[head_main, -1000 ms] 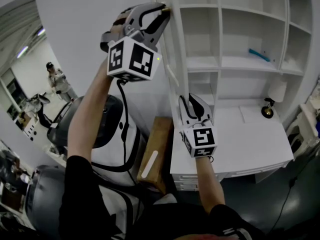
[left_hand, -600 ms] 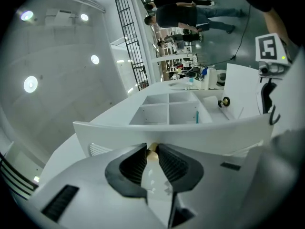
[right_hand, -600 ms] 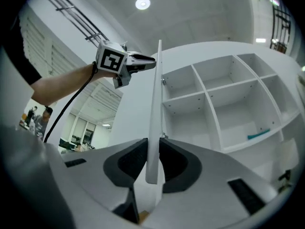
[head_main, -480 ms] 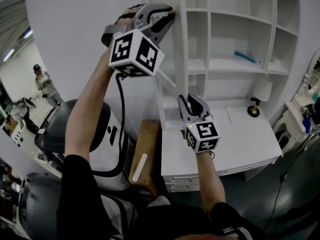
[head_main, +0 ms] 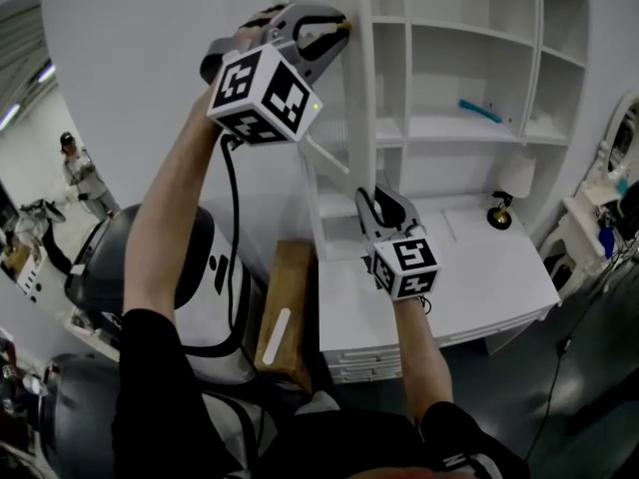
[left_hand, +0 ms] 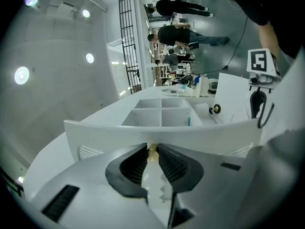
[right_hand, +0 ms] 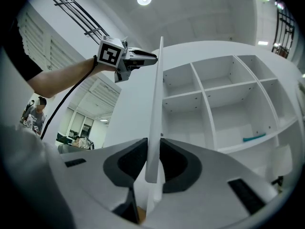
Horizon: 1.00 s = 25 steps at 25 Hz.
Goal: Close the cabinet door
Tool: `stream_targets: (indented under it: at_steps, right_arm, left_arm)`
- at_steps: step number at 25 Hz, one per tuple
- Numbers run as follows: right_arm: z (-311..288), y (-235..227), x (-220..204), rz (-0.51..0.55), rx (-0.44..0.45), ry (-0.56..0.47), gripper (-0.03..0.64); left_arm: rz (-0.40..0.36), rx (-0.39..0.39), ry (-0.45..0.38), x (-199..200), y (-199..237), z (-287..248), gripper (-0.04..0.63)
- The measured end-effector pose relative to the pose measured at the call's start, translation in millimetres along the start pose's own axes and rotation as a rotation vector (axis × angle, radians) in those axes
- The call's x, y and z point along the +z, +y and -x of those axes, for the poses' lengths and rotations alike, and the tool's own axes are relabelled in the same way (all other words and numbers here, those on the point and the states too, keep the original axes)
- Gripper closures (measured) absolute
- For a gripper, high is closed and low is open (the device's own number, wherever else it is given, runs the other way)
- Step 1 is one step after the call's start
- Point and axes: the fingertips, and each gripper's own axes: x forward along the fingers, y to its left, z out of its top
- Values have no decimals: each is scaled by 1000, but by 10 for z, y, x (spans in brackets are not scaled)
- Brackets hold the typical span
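The white cabinet door (head_main: 361, 98) stands open and shows edge-on in front of the shelf unit (head_main: 439, 128). My left gripper (head_main: 334, 26) is high up, shut on the door's small brass knob (left_hand: 152, 152). The door's top edge (left_hand: 162, 131) runs across just behind the jaws in the left gripper view. My right gripper (head_main: 384, 200) is lower down, its pads clamped on the thin free edge of the door (right_hand: 153, 128). From the right gripper view the left gripper (right_hand: 140, 58) shows at the door's upper part.
A white desk (head_main: 479, 277) lies under the shelves, with a small brass-based lamp (head_main: 499, 218) on it. A teal item (head_main: 479, 111) rests on one shelf. A wooden box (head_main: 285, 312) and a white-and-black machine (head_main: 200, 287) stand at left. A person (head_main: 75, 168) is far left.
Both grippers have shifted slightly sideways with the door, still gripping it. The shelves sit further left in the head view and the door looks more upright.
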Motion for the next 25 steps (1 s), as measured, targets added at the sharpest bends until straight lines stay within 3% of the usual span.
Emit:
stream_targets:
  at_steps: [5, 25]
  right_arm:
    - [-15, -111, -11, -30, 21, -18, 528]
    - [-121, -817, -133, -109, 42, -38, 515]
  left_arm:
    - [20, -3, -10, 40, 0, -85, 512]
    - [-19, -32, 78, 185, -144, -734, 514]
